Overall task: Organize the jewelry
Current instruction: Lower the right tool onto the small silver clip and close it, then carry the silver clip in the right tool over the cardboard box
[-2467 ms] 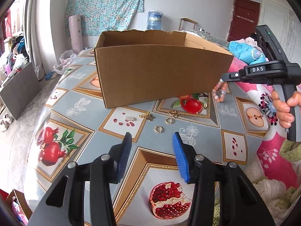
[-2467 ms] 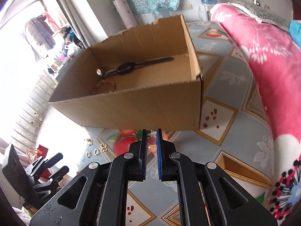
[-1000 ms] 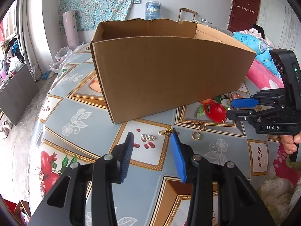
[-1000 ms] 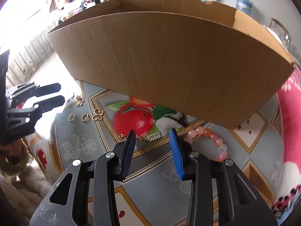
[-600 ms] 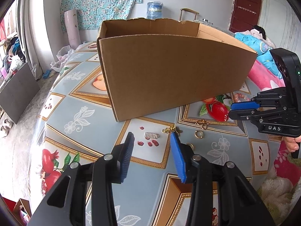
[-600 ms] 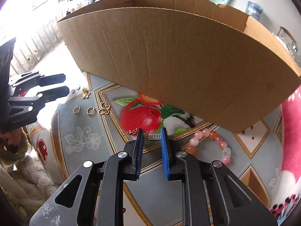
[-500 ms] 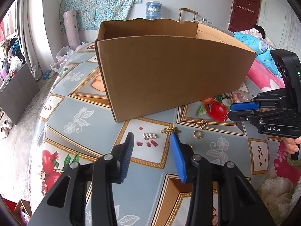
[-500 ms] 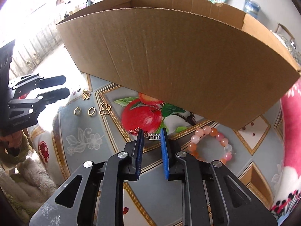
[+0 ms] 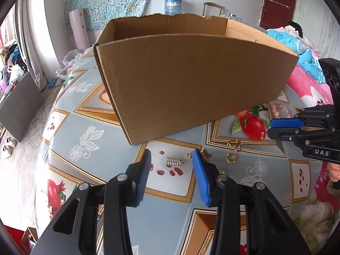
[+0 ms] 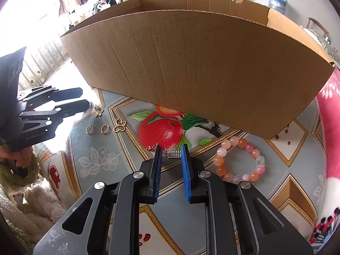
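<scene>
A brown cardboard box (image 9: 191, 74) stands on the patterned tablecloth; it also fills the right wrist view (image 10: 191, 59). My left gripper (image 9: 171, 159) is open, with a small silver charm (image 9: 173, 161) lying on the cloth between its fingertips. A gold ring (image 9: 231, 157) and gold clasp (image 9: 234, 143) lie to its right. My right gripper (image 10: 171, 152) is open, its jaws narrow, around a silver charm on a thin chain (image 10: 174, 154). A pink bead bracelet (image 10: 239, 159) lies right of it. Two gold rings (image 10: 96, 129) and a gold butterfly clasp (image 10: 120, 125) lie at the left.
The tablecloth (image 9: 85, 140) has fruit pictures and drops off at the left. A pink blanket (image 10: 331, 127) borders the right side. A fluffy cream cloth (image 10: 31, 201) lies at the lower left. The left gripper shows in the right wrist view (image 10: 81, 99).
My right gripper came down from above the box to the cloth, opened wide, then narrowed around the silver charm on the chain. My left gripper moved forward over the small silver charm.
</scene>
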`<state>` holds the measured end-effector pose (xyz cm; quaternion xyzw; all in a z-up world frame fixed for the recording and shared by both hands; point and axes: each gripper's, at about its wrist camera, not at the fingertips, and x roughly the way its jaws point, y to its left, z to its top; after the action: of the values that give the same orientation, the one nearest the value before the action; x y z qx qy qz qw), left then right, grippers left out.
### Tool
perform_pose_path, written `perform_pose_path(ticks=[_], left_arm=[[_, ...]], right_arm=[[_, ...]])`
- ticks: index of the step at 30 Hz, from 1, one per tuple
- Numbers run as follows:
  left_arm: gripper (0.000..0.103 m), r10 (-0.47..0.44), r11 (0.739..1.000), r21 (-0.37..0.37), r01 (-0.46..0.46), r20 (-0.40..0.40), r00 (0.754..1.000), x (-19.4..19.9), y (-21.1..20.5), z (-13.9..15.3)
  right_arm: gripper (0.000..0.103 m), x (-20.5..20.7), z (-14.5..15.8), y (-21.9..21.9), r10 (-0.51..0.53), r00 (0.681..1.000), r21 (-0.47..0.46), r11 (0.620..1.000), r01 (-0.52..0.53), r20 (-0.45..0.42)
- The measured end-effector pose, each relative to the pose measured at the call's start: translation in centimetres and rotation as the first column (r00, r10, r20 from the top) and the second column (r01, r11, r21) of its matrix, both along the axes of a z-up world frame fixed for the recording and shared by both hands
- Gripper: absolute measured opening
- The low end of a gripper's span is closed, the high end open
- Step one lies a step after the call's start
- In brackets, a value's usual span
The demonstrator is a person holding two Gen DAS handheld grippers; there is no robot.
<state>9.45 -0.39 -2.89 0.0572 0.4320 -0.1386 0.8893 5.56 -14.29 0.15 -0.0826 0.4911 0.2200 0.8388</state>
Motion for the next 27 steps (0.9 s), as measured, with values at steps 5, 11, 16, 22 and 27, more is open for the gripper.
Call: perform_pose_path(ticks=[5, 11, 16, 22, 27], left_arm=[[0.035, -0.007, 1.0, 0.019, 0.007, -0.032, 0.999, 0.3, -0.4, -0.6], [0.023, 0.013, 0.999, 0.04, -0.012, -0.021, 1.0, 0.6, -0.5, -0.6], [0.023, -0.019, 0.998, 0.065, 0.021, -0.025, 0.999, 0.4, -1.2, -0.6], [0.014, -0.028, 0.997, 0.068, 0.029, -0.016, 0.999, 0.5, -1.5, -0.8], [0.014, -0.03, 0.997, 0.069, 0.031, -0.009, 1.0, 0.4, -1.6, -0.7]], right_arm=[[0.016, 0.1, 0.4, -0.3, -0.005, 1.0, 0.009, 1.0, 0.005, 0.001], [0.016, 0.3, 0.0, -0.4, -0.003, 1.0, 0.012, 1.0, 0.003, -0.001], [0.016, 0.3, 0.1, -0.4, -0.002, 1.0, 0.011, 1.0, 0.002, 0.001], [0.016, 0.2, 0.4, -0.3, -0.005, 1.0, 0.017, 1.0, 0.005, 0.005], [0.016, 0.2, 0.5, -0.3, -0.008, 1.0, 0.023, 1.0, 0.008, 0.005]])
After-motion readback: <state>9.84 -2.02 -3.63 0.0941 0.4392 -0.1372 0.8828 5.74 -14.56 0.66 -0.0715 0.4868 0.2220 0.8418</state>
